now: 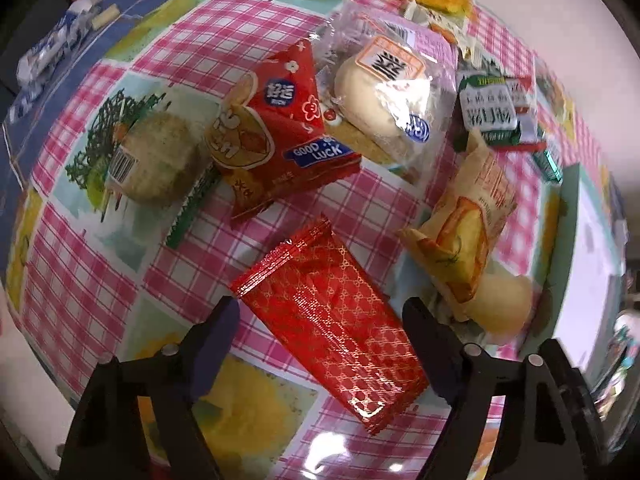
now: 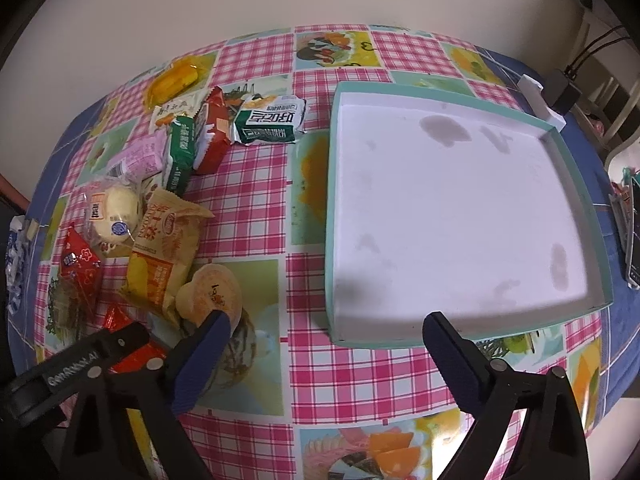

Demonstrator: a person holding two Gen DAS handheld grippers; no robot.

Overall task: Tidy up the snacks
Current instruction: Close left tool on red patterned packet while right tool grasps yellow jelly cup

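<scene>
A red foil packet with a gold pattern lies flat on the checked tablecloth. My left gripper points down over it, one finger on each side of the packet, open, with thin strips of cloth showing beside the pads. More snacks lie behind it: a red triangular packet, a wrapped white bun, a greenish round cake and an orange packet. My right gripper hangs open and empty before the teal-rimmed white tray, whose inside is bare. Its left finger overlaps a pale round bun.
Green-and-white packets and a yellow snack lie at the back of the pile. Blue-and-white wrapped sweets sit at the table's left edge. A charger and cables and a phone lie beyond the tray.
</scene>
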